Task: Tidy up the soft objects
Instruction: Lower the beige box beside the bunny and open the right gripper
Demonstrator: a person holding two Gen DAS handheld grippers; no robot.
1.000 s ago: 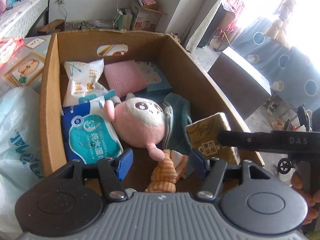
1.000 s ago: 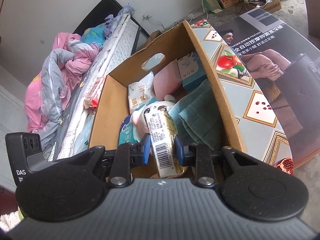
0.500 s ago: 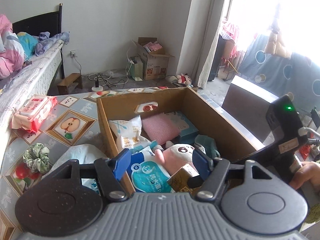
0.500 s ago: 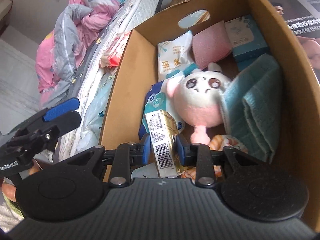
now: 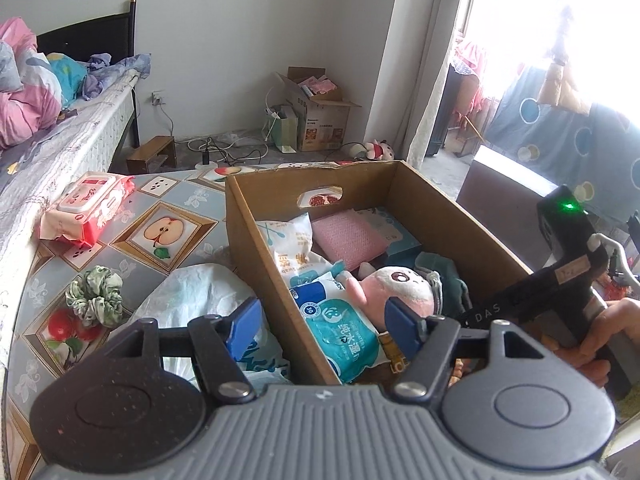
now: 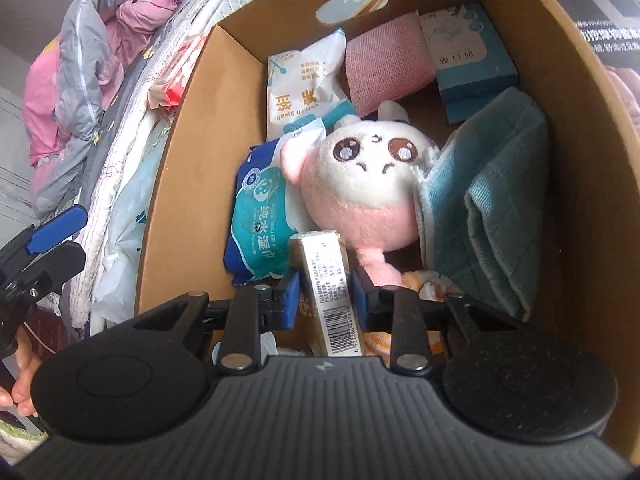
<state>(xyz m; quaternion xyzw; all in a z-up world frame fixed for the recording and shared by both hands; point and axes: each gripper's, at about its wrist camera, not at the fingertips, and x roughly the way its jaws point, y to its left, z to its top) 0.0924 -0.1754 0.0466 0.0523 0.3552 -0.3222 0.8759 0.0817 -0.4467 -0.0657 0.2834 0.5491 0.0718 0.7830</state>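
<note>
Both tongs over box

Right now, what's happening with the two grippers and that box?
The right gripper is down inside the brown cardboard box, with its jaws either side of a yellow tissue pack in front of the round pink plush toy. The left gripper is open and empty, above the box's near-left corner. A green scrunchie and a red wet-wipe pack lie on the table outside.
</note>
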